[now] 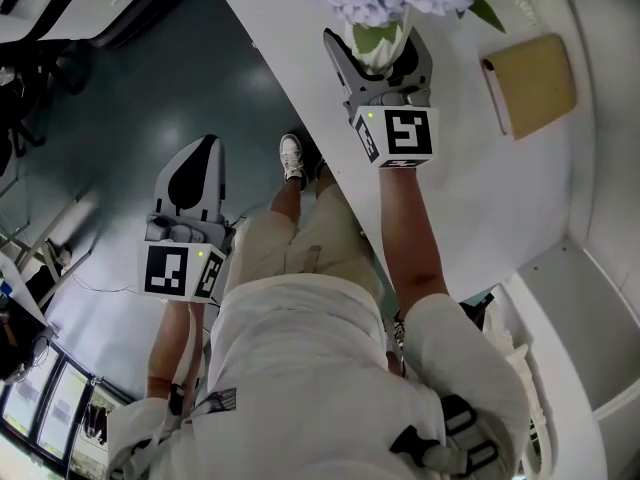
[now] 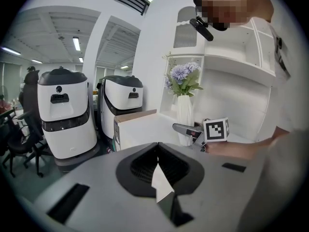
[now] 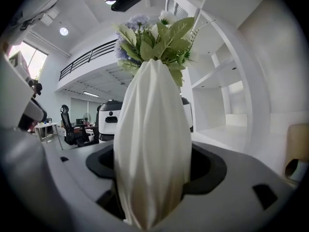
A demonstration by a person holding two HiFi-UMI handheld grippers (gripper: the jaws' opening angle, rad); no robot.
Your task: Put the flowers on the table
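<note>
Right gripper view shows the right tool [image 3: 153, 175] clamped on the lower body of a white ribbed vase [image 3: 152, 129], which stands upright and carries the flowers [image 3: 154, 37], pale blue blooms with green leaves. Head view places the vase over the white desk [image 1: 470, 198], near its edge; contact between base and desk cannot be confirmed. A tan book [image 1: 530, 83] lies on the desk near the vase. The left tool [image 2: 158, 153] has its jaws together with nothing between them and hangs over the dark floor [image 1: 120, 118], apart from the desk.
</note>
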